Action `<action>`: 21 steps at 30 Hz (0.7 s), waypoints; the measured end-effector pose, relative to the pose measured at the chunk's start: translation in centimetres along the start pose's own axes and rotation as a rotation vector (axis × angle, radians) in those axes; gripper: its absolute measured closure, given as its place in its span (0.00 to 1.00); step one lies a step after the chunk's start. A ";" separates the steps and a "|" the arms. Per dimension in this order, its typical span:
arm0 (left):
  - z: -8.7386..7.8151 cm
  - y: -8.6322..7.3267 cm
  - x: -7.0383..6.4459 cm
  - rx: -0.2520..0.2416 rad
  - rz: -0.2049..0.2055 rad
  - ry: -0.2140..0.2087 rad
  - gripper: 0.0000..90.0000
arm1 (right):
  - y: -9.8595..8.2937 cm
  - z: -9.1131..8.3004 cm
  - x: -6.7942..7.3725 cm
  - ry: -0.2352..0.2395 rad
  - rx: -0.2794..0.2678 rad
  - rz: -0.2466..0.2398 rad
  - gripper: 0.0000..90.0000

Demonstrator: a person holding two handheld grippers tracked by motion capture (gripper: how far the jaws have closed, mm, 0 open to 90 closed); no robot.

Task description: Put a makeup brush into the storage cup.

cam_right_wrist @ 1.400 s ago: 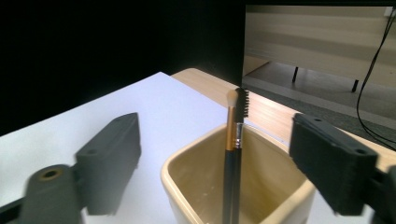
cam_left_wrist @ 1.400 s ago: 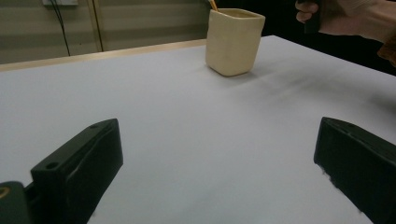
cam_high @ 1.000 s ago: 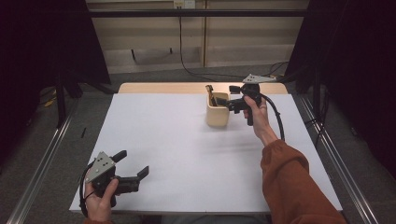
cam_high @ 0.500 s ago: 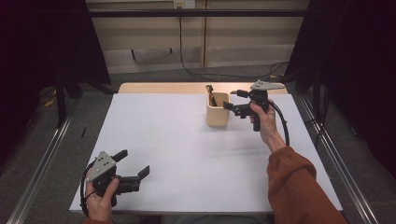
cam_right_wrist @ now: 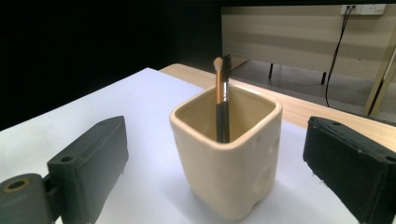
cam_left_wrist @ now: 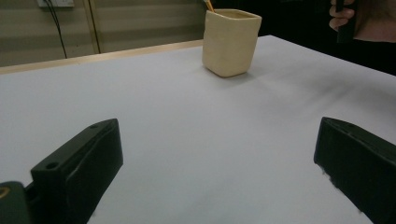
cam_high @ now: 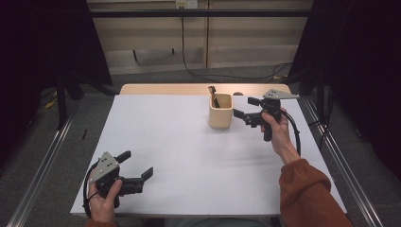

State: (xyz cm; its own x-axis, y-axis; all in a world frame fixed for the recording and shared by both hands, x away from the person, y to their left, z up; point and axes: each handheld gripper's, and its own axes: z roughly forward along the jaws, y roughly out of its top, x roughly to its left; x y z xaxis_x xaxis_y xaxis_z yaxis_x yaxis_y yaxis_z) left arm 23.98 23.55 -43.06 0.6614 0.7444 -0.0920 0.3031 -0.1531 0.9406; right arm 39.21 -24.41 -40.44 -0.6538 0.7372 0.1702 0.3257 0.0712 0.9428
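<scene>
- The left tool (cam_high: 137, 169) sat low over the near left part of the white worktop (cam_high: 179, 146), gripped by a hand (cam_high: 101, 201) at the near edge. Its jaws stood wide apart with nothing between them, only bare worktop showing in the left gripper view.
- The middle of the worktop lay bare between the two tools, which were well apart.
- The cream cup (cam_high: 221, 110) stood upright at the far right-centre of the worktop, near the far wooden edge (cam_high: 165, 89).
- A dark-handled brush (cam_right_wrist: 222, 100) stood inside the cup, leaning against its far wall, its bristle tip above the rim.
- The right tool (cam_high: 246, 108) was just right of the cup, held by a hand (cam_high: 275, 131) in a rust sleeve (cam_high: 307, 196). Its jaws were spread wide and empty, pointed at the cup without touching it.
</scene>
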 end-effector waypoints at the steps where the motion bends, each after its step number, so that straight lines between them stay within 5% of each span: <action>1: 0.0 0.0 0.0 -0.001 -0.002 0.002 0.01 | -0.2 -0.2 0.1 -0.009 0.002 -0.002 0.06; 21: -0.1 0.0 0.0 -0.002 0.003 0.005 0.01 | -1.1 -4.8 0.9 -0.075 -0.001 -0.020 0.05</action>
State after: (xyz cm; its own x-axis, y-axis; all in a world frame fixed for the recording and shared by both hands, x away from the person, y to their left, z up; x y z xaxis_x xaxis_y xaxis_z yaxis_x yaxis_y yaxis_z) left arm 23.90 23.57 -43.00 0.6587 0.7472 -0.0880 0.2999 -0.1535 0.9416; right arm 34.98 -27.08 -39.99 -0.6069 0.7842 0.1294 0.3125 0.0857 0.9461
